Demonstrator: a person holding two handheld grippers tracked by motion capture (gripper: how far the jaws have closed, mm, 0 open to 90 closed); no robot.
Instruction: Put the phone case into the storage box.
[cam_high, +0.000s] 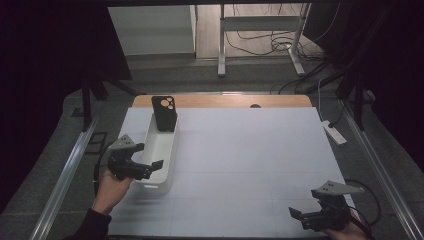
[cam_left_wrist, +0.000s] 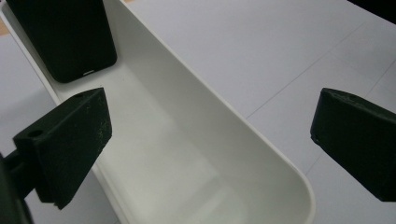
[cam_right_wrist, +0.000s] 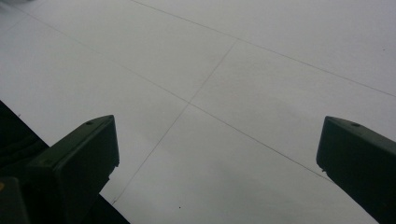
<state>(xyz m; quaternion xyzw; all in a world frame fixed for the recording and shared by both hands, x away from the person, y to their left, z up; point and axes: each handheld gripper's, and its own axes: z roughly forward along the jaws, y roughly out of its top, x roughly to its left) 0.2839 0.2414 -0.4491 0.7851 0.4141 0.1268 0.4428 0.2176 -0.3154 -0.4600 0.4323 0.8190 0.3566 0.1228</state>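
Observation:
A long white bin (cam_high: 161, 150) lies on the left part of the white table top. A black phone case (cam_high: 164, 113) with round camera holes stands upright against the bin's far end; its lower edge (cam_left_wrist: 70, 42) rests inside the bin (cam_left_wrist: 196, 154). My left gripper (cam_high: 149, 161) is open at the bin's near end, with its jaws spread on either side of the right wall (cam_left_wrist: 212, 140) and nothing pinched. At the front right, my right gripper (cam_high: 302, 214) is open over the bare table top (cam_right_wrist: 233, 84), with nothing between its jaws (cam_right_wrist: 217, 158).
The white table top (cam_high: 240, 160) has a wooden strip (cam_high: 225, 101) along its far edge. Metal rails (cam_high: 380, 165) run down both sides. A white power strip (cam_high: 334, 132) lies off the table's right side. Cables and a desk frame (cam_high: 260, 30) are on the floor beyond.

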